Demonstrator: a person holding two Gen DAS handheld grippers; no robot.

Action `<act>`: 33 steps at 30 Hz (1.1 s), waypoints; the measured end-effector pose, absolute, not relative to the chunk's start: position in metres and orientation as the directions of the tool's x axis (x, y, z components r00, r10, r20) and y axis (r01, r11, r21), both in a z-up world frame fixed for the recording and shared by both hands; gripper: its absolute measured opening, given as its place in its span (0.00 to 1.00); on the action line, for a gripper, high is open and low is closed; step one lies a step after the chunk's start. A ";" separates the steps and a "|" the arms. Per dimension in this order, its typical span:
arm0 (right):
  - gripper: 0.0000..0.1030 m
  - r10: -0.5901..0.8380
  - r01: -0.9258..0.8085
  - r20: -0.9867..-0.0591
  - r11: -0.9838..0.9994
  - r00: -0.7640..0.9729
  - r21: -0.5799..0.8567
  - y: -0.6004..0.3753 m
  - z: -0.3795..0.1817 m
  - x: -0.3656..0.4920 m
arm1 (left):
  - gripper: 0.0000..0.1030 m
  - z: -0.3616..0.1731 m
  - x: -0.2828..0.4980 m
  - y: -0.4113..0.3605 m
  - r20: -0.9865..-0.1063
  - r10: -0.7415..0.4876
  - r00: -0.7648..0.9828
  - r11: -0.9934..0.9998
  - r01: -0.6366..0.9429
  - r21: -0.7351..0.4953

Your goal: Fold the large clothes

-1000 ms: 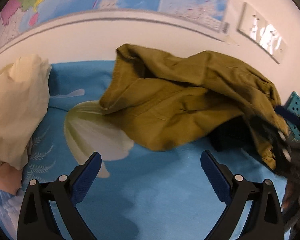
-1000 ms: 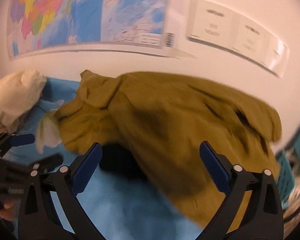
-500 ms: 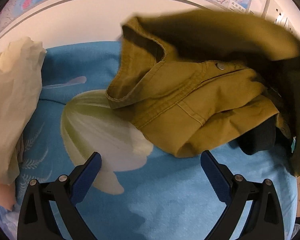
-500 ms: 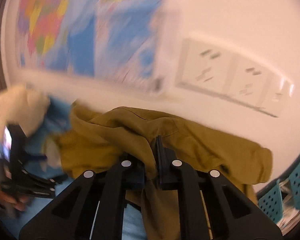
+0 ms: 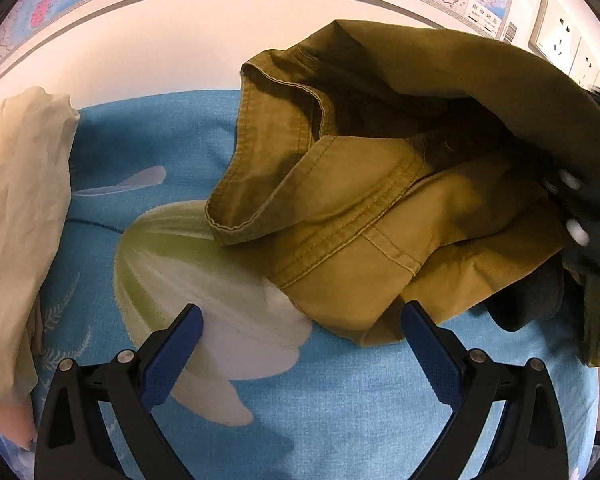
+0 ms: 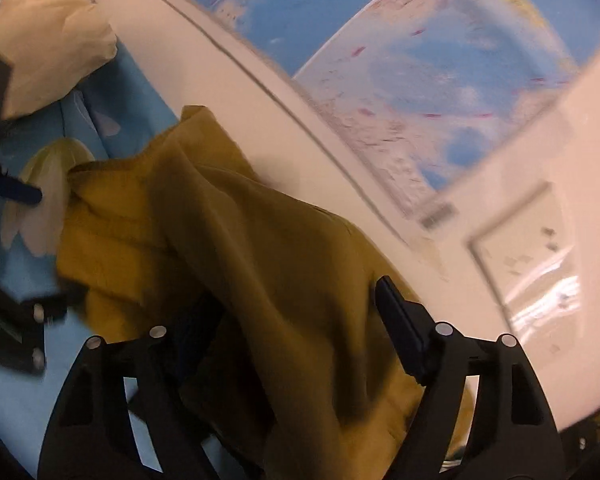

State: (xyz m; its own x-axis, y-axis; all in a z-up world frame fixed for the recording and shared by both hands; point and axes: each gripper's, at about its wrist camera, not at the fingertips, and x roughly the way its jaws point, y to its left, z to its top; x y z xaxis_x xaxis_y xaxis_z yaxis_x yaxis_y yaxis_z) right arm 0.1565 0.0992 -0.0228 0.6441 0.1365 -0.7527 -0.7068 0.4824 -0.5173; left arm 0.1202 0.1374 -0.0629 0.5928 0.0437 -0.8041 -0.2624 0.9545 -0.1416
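An olive-brown jacket (image 5: 380, 184) lies crumpled on a blue flowered sheet (image 5: 340, 408), its collar and seams showing. My left gripper (image 5: 300, 332) is open and empty just in front of the jacket's near hem. My right gripper (image 6: 296, 312) is open with the jacket's cloth (image 6: 260, 272) draped between its fingers; its left finger is mostly hidden by the cloth. The right gripper also shows in the left wrist view (image 5: 588, 200), blurred, at the jacket's right side. The left gripper shows in the right wrist view (image 6: 16, 192) at the left edge.
A cream garment (image 5: 16, 208) is heaped at the left of the bed, also in the right wrist view (image 6: 48, 40). A white wall with a map (image 6: 400, 80) and wall sockets (image 5: 556, 48) runs behind. A dark item (image 5: 528, 300) lies under the jacket's right side.
The right gripper was open, then shut on the jacket's cloth half a second ago, and is open again now, tilted. The jacket's right part was lifted. The left gripper moved closer to the jacket.
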 end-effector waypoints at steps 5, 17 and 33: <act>0.03 0.254 -0.678 -0.751 0.658 0.610 -0.327 0.064 0.045 0.182 | 0.93 -0.057 0.108 0.138 -0.801 0.008 0.599 0.957 -0.237 -0.168; 0.03 0.464 -0.516 -0.594 0.852 0.657 0.095 -0.109 0.191 0.187 | 0.93 -0.052 0.100 0.154 -0.737 -0.102 0.668 0.950 -0.155 -0.271; 0.03 0.490 -0.494 -0.569 0.854 0.661 0.162 -0.154 0.214 0.165 | 0.05 -0.024 0.136 0.151 -0.553 -0.374 0.745 0.884 0.104 -0.457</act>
